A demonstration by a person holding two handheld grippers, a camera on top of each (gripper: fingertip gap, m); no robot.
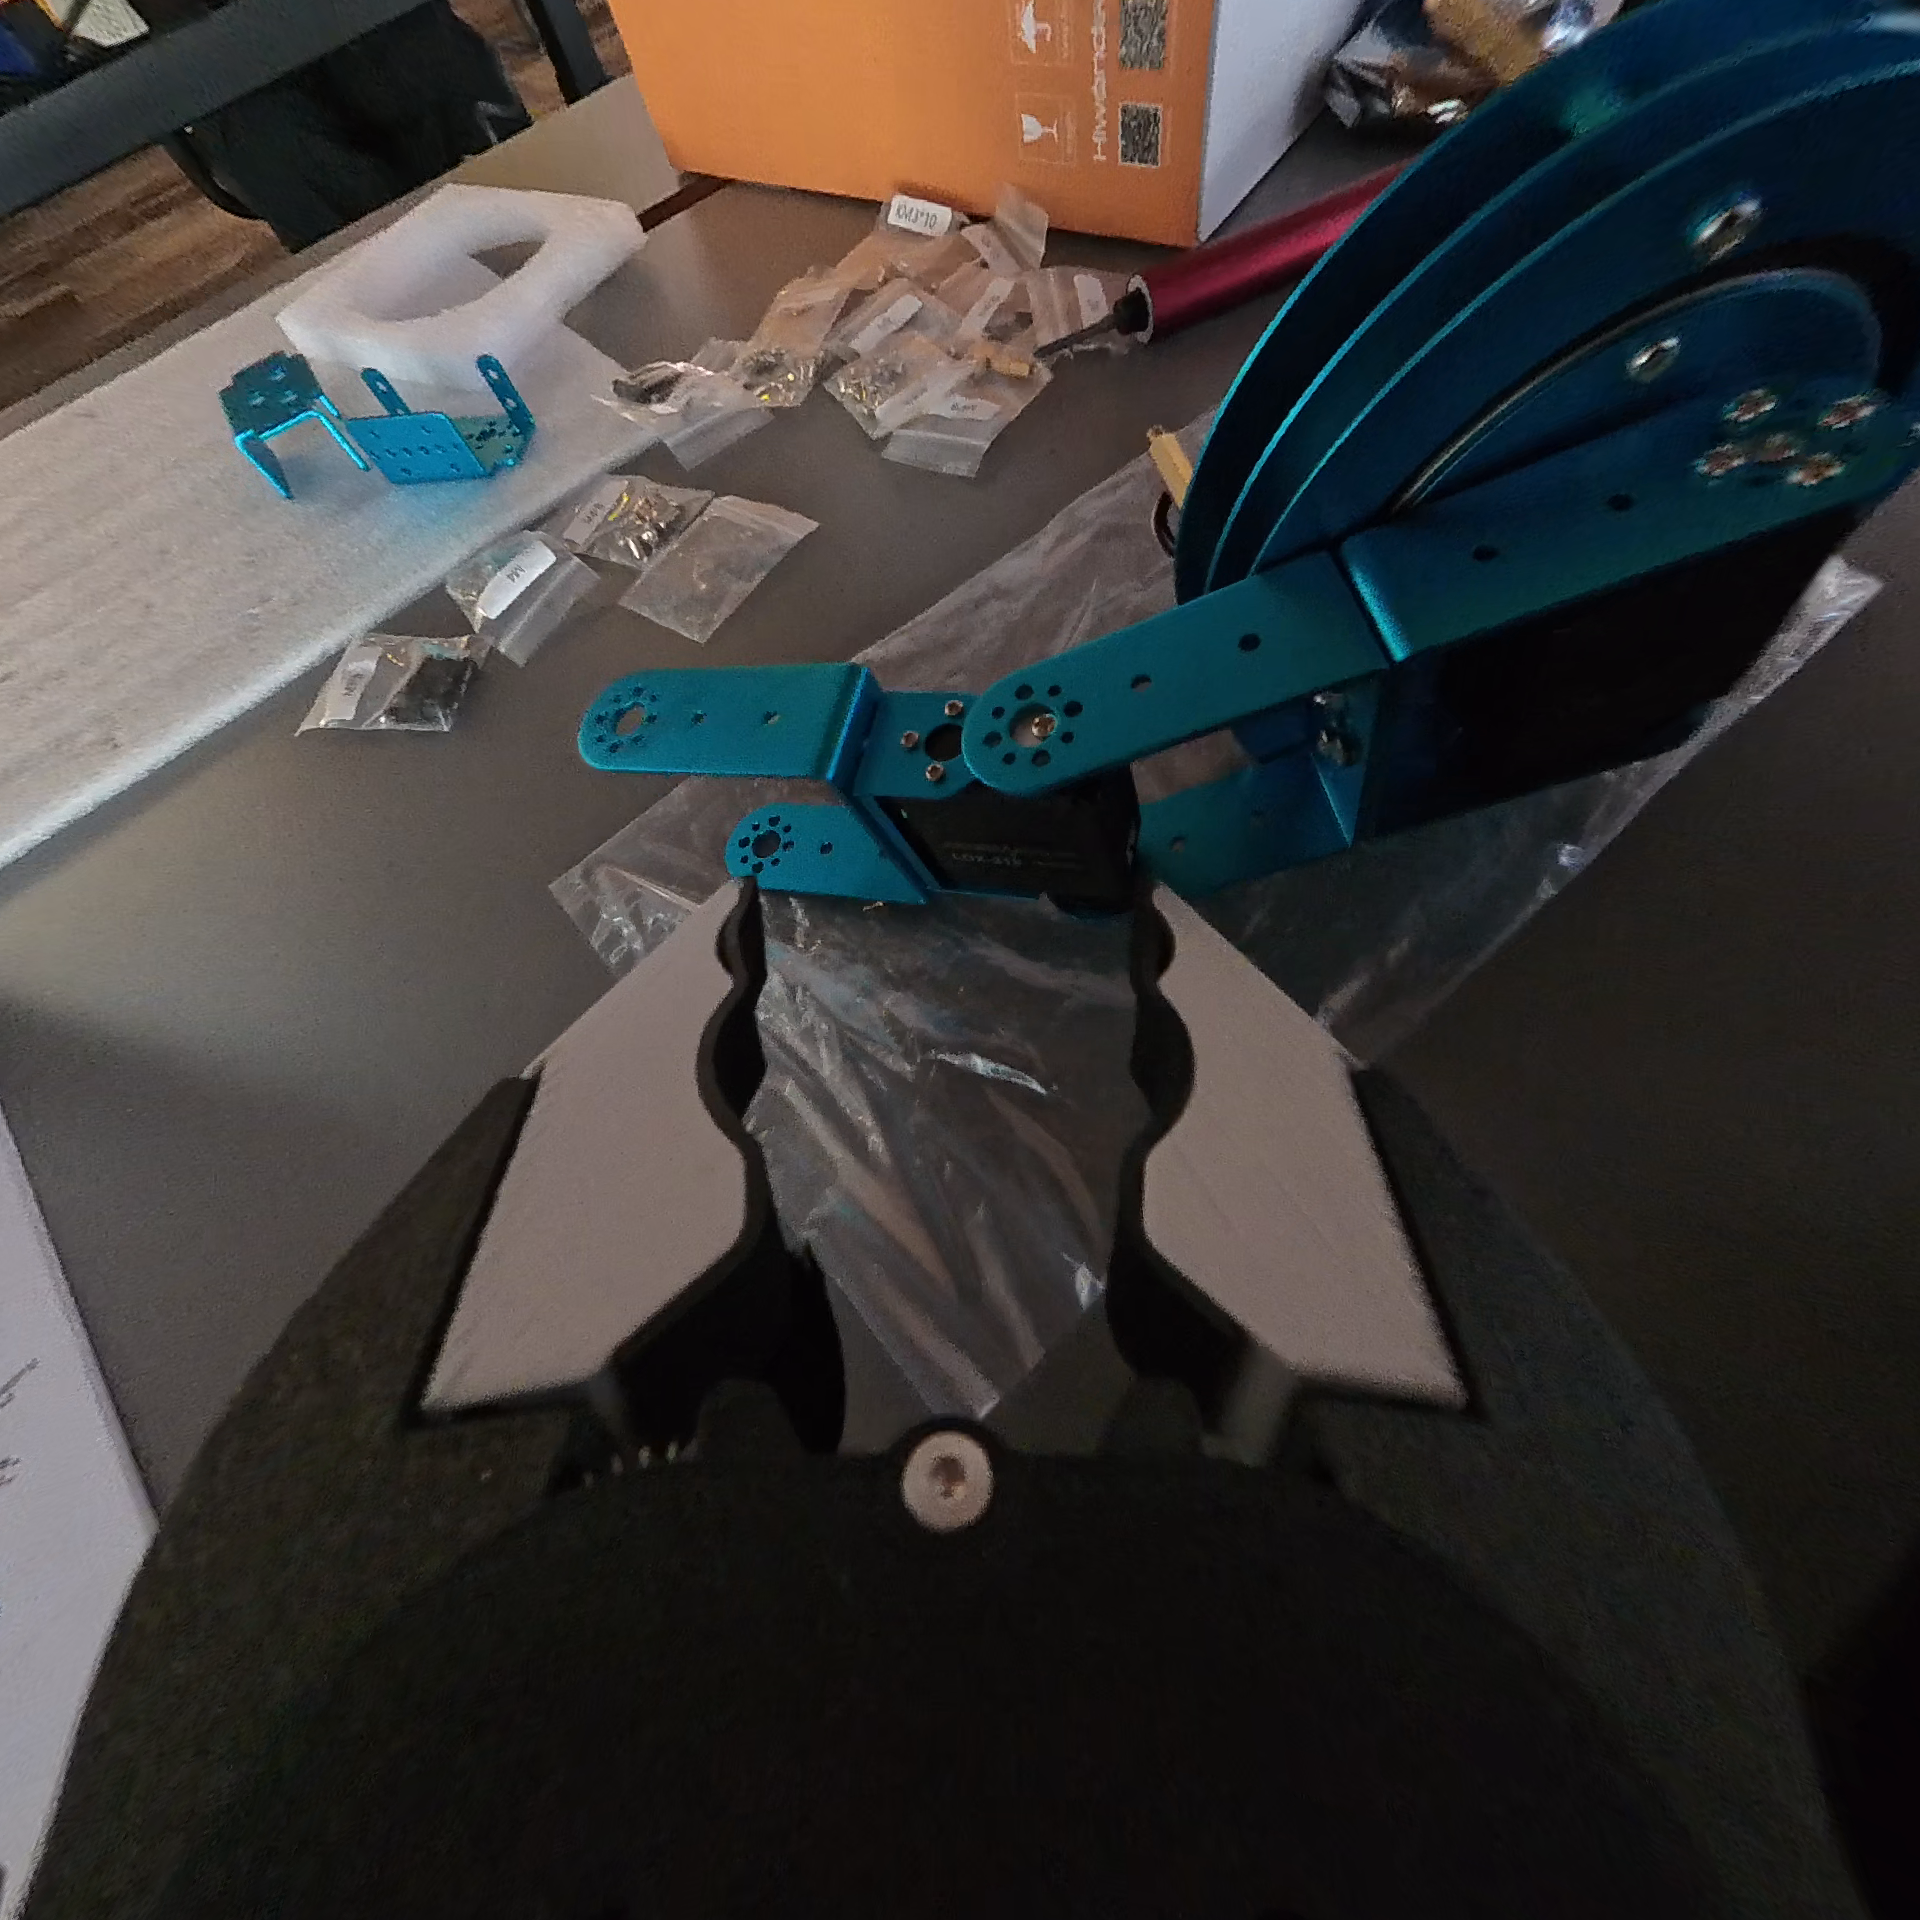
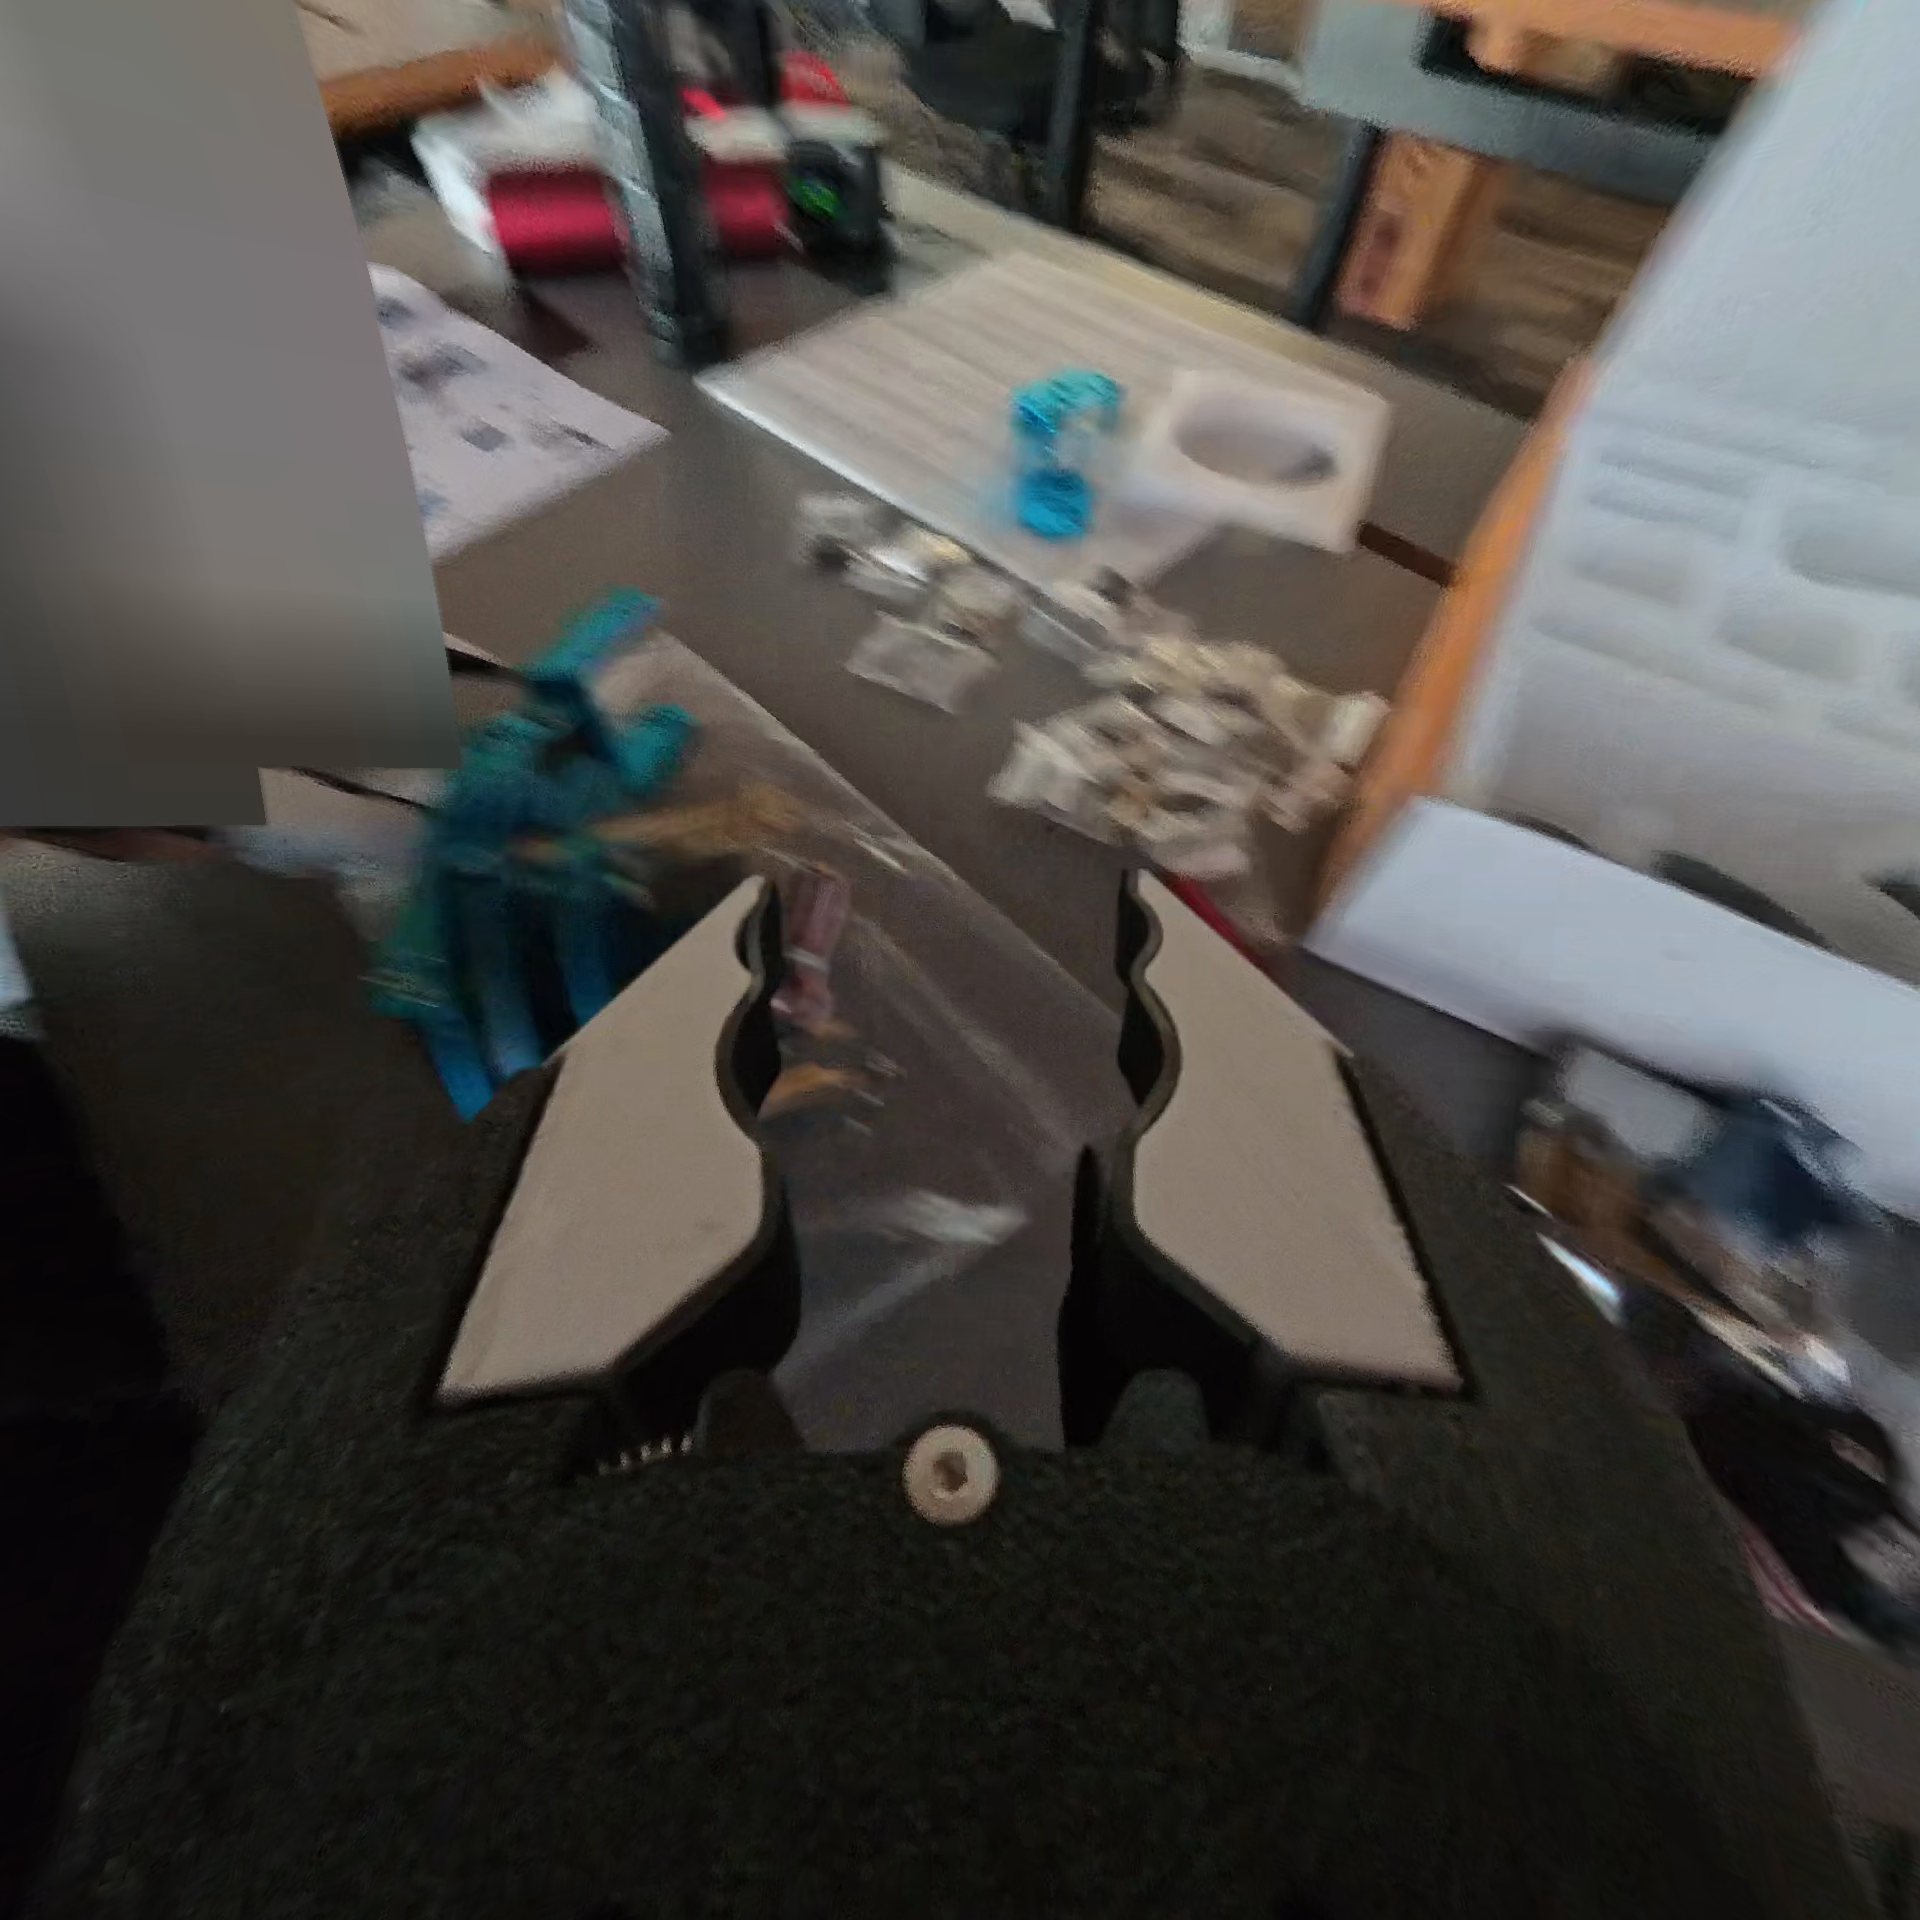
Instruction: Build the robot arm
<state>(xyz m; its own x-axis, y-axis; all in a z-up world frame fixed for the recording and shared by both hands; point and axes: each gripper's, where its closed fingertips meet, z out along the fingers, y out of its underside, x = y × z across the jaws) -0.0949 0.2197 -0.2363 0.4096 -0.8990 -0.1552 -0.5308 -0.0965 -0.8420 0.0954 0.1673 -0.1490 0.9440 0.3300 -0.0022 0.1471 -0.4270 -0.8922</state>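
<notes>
A blue metal arm assembly (image 1: 1195,665) with a round blue base (image 1: 1558,312) lies tilted on its side over a clear plastic bag (image 1: 935,1091). My left gripper (image 1: 948,896) has its jaws wide apart. Its tips sit just under the arm's black servo (image 1: 1023,847) and a blue end bracket (image 1: 821,857), with nothing clamped between the pads. My right gripper (image 2: 948,894) is open and empty above the bag (image 2: 935,1039). The blurred blue assembly (image 2: 540,810) is to its left.
Two loose blue brackets (image 1: 384,421) and a white foam block (image 1: 457,281) lie on a white sheet (image 1: 125,623) at the far left. Several small bags of screws (image 1: 894,353) are scattered on the grey table (image 1: 312,987). An orange and white box (image 1: 935,94) and a red tool (image 1: 1247,260) lie behind. A white box (image 2: 1714,623) stands right of my right gripper.
</notes>
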